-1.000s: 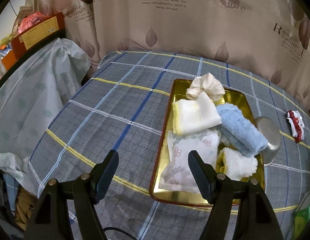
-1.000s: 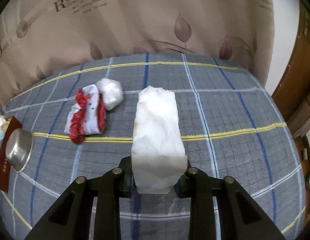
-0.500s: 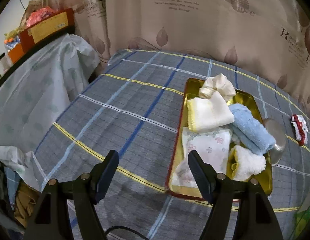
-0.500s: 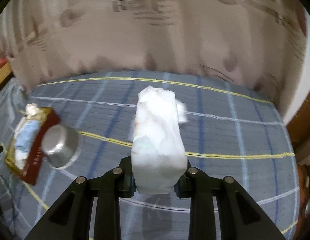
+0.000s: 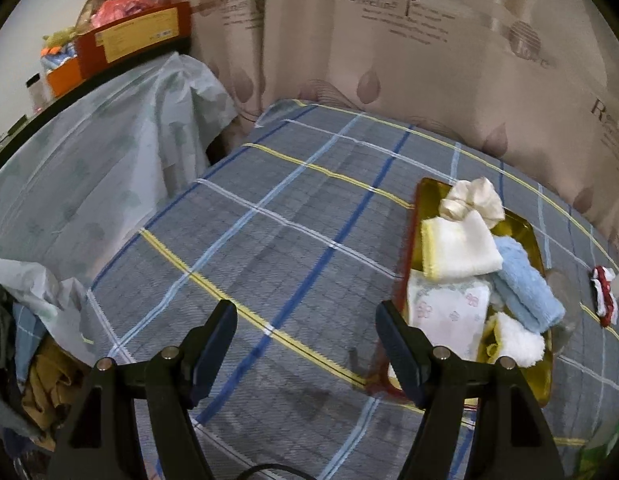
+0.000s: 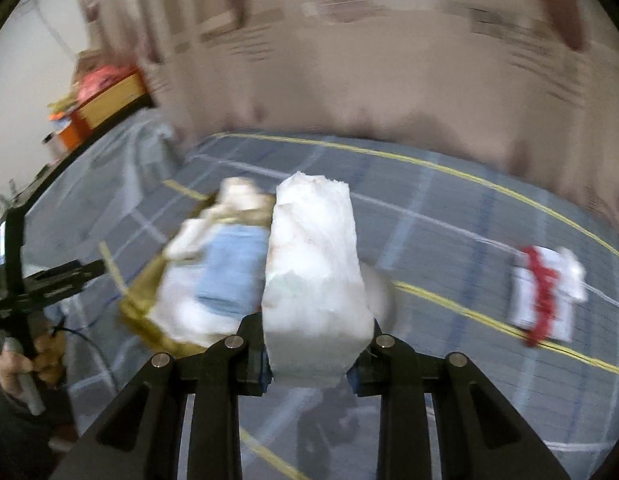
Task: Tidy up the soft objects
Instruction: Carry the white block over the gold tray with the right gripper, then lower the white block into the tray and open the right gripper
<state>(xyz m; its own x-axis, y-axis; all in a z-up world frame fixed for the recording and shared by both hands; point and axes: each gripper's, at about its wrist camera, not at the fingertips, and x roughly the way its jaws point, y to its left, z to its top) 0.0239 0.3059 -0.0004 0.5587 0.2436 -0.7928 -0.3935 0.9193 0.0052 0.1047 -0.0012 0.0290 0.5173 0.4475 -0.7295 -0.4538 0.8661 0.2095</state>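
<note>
Right gripper [image 6: 315, 364] fingers clamped on a white soft pack [image 6: 313, 276], held above the plaid-covered surface [image 5: 269, 240], just right of the gold tray [image 5: 539, 392]. Left gripper [image 5: 305, 344] fingers spread wide, holding nothing, left of the tray. Folded towels [image 5: 459, 248] lie in the tray; red-white cloth [image 6: 545, 292] lies right of it.

We've got a beige curtain [image 5: 429, 60] with leaf prints and lettering behind the counter's [image 5: 269, 240] far edge, a pale sheet-draped piece [image 5: 89, 168] off its left edge, red box [image 5: 133, 36] on top.
</note>
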